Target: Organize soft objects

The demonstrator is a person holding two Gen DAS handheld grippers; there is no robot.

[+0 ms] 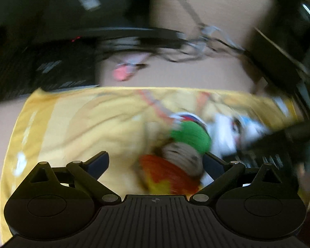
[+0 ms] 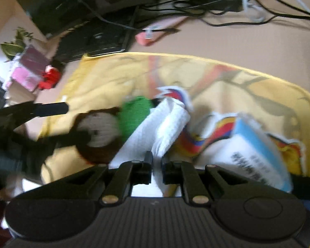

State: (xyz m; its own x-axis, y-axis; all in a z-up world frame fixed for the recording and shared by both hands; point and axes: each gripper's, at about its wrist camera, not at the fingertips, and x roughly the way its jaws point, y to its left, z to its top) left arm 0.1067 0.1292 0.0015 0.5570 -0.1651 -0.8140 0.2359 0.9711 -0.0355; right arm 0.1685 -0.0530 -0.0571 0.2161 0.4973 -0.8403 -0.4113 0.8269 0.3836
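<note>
A crocheted doll point(image 1: 186, 153) with a beige face, green hat and orange body lies on a yellow printed cloth point(image 1: 82, 124). My left gripper point(image 1: 156, 161) is open, and the doll sits between its fingers, close to the right one. The right wrist view shows the doll point(image 2: 101, 132) with the left gripper's fingers point(image 2: 51, 107) on either side of its head. My right gripper point(image 2: 156, 161) is shut on a crumpled white paper towel point(image 2: 155, 130) lying beside the doll. A blue and white tissue pack point(image 2: 256, 155) rests to the right of it. Both views are blurred.
Behind the cloth point(image 2: 237, 86) are a black keyboard point(image 2: 93, 39), a dark box point(image 2: 68, 4), tangled cables point(image 2: 217, 6) and a pink object point(image 2: 146, 38) on the beige table point(image 2: 248, 41). A plant point(image 2: 16, 41), pink packets point(image 2: 26, 70) and a red item point(image 2: 50, 78) sit at the left.
</note>
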